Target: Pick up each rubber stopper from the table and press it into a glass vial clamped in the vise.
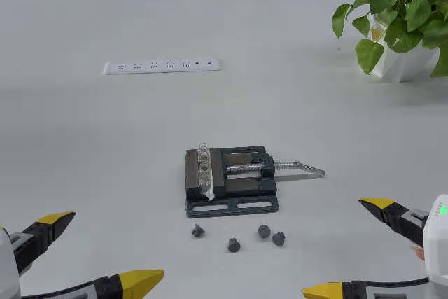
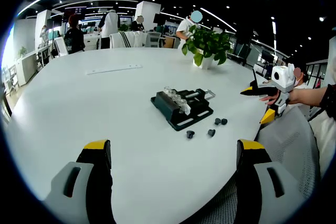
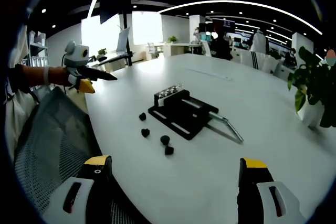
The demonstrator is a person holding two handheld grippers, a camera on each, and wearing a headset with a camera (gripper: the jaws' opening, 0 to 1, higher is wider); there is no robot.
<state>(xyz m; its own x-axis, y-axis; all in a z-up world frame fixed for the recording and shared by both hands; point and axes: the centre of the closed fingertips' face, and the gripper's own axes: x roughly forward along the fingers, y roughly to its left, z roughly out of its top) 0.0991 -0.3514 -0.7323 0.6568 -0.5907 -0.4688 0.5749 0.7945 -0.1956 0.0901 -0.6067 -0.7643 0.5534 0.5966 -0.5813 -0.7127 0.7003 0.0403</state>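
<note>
Four stoppers (image 1: 234, 245): they lie loose on the worktop (image 1: 105, 138) in a shallow arc just on the near side of the vise (image 1: 231, 181), close together.
Vials: a short row of glass vials (image 1: 205, 169) stands upright in the left part of the vise, and the row runs from near to far. I cannot tell if any vial is already plugged.
Direction: the stoppers are between my two grippers and a little farther out. From the right gripper (image 1: 334, 246) they are to the left and far, and from the left gripper (image 1: 115, 244) to the right and far.
Nearer side: I judge the right gripper nearer to the two right stoppers. The leftmost stopper is well apart from both.
Stopper axis: they are too small for me to say which end is up.
Left gripper: released, with the jaws wide apart and nothing between them. It is low at the near left and points toward the vise.
Right gripper: also released and empty. It is at the near right with the jaws spread and angled to the left.
Coming move: I judge that it calls for a short reach to the left and forward with the right gripper, then a descent over one stopper.
</note>
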